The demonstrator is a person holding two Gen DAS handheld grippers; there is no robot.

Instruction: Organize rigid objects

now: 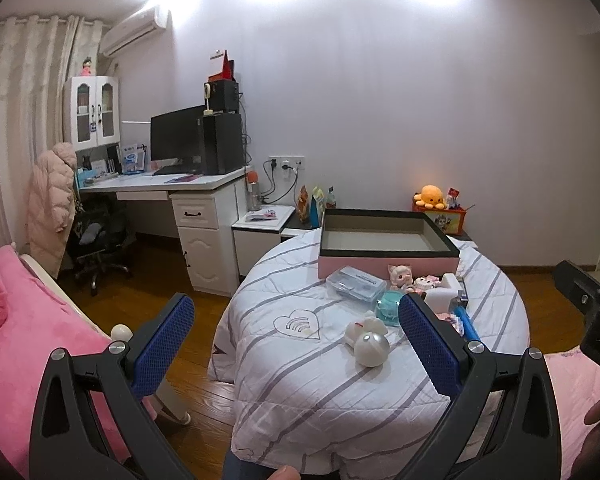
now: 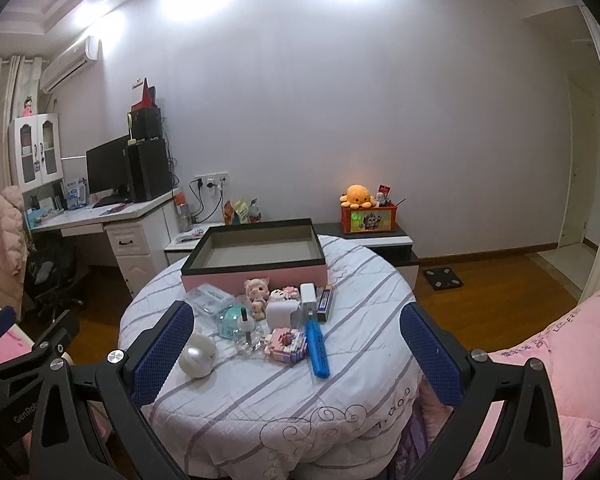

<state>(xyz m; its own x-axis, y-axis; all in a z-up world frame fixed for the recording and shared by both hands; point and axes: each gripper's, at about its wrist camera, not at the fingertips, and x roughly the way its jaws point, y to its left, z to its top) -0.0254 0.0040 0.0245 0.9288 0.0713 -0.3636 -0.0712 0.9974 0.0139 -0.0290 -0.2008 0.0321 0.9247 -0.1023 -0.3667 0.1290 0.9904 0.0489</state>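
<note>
A round table with a striped white cloth (image 1: 300, 384) (image 2: 260, 400) carries an open, empty pink box with a black rim (image 1: 388, 258) (image 2: 256, 276) at its far side. In front of the box lie several small things: a pearly white rabbit toy (image 1: 370, 342) (image 2: 198, 356), a clear plastic case (image 1: 356, 284) (image 2: 210, 298), a teal dome (image 1: 388, 306) (image 2: 234, 320), a doll figure (image 1: 400, 276) (image 2: 257, 290), a white block (image 2: 282, 312), a pink brick model (image 2: 286, 344) and a blue bar (image 2: 316, 344). My left gripper (image 1: 296, 316) and right gripper (image 2: 296, 324) hover open before the table, holding nothing.
A white desk (image 1: 204, 200) with a monitor and an office chair (image 1: 96, 240) stand at the left. A low black-and-white cabinet (image 2: 380, 244) behind the table holds an orange plush and a red box. Pink bedding (image 1: 28, 320) (image 2: 560, 360) flanks both sides. Wooden floor lies to the right.
</note>
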